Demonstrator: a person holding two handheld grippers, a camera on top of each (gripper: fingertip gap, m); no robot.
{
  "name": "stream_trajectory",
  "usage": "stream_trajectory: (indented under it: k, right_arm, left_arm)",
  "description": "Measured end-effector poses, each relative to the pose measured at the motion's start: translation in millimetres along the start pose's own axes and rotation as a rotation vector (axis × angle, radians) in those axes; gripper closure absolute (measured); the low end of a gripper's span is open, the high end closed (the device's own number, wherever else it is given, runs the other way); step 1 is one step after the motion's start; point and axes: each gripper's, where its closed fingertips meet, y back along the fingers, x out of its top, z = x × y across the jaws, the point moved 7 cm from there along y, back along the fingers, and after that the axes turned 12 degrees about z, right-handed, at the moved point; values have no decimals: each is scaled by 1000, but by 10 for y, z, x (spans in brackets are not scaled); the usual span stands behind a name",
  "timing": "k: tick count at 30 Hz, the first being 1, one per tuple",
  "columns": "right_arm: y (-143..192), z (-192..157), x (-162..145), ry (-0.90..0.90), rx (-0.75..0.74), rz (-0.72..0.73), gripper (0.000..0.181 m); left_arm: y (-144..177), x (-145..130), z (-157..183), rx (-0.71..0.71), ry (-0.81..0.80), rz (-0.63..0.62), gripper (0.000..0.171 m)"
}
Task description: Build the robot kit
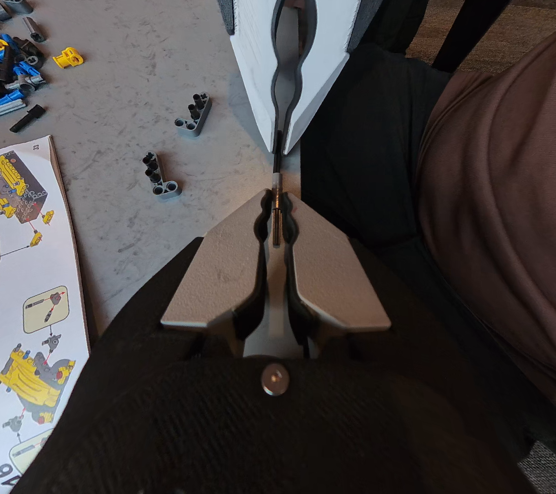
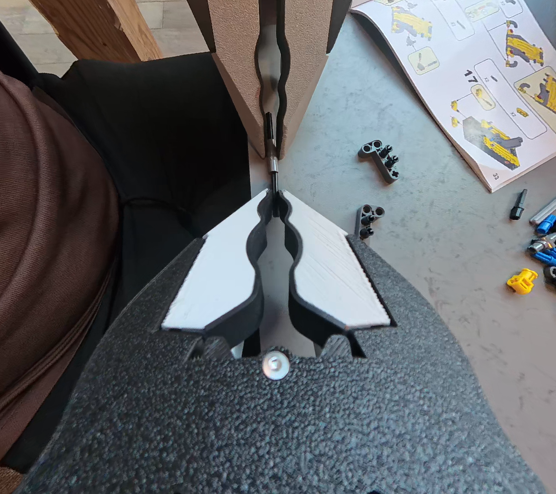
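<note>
The two grippers meet tip to tip over the table's near edge. My left gripper, with tan fingers, is shut on the thick dark end of a slim rod piece. A light grey collar sits in the gap between the grippers. My right gripper, with white fingers, is shut on the thin black end of the same rod. The right gripper shows at the top of the left wrist view. The left gripper shows at the top of the right wrist view.
Two grey L-shaped beams with black pins lie on the grey table. An open instruction booklet, a yellow connector, a black pin and a pile of blue and black parts lie farther off. A person's brown shirt is beside the table edge. Only a small space, under 4 cm, lies between the two pairs of fingers. The yellow connector is about 15 cm from both grippers' fingertips. My right wrist view looks at it from another angle.
</note>
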Motion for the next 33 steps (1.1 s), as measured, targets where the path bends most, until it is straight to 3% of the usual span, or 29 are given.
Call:
stream_trajectory:
  k: [17,33]
  right_arm:
    - [6,-27,8,133,-51,-3,178]
    - [-2,-10,-6,139,-58,-13,178]
  left_arm:
    - [-6,5,-44,15,92,7,169]
    - [-7,7,-51,14,114,10,169]
